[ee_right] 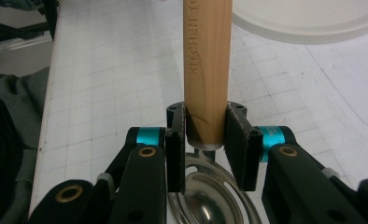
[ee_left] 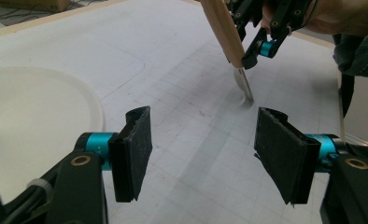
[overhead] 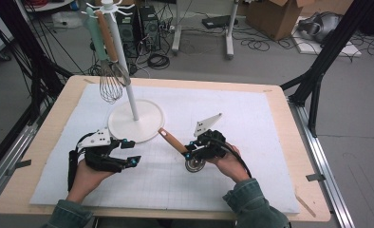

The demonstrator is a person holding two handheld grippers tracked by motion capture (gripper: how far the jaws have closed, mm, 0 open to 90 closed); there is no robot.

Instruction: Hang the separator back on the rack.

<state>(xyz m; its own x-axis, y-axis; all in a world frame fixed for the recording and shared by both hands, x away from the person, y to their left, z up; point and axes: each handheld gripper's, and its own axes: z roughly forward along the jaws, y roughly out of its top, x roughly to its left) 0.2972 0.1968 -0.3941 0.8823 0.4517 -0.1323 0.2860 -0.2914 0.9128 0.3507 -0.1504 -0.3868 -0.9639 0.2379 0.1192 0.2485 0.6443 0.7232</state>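
Your right gripper (ee_right: 205, 149) is clamped on the wooden handle (ee_right: 207, 70) of a utensil, right at the end where it meets the metal head (ee_right: 208, 196), which rests on the white mat (overhead: 251, 118) near the round stand base (overhead: 149, 124). Expect it to be stiff and light, with the weight toward the metal end; the head may be a wheel or strainer, hard to tell. The smooth wood could slip, so grip squarely. Your left gripper (ee_left: 203, 156) waits wide open, empty.
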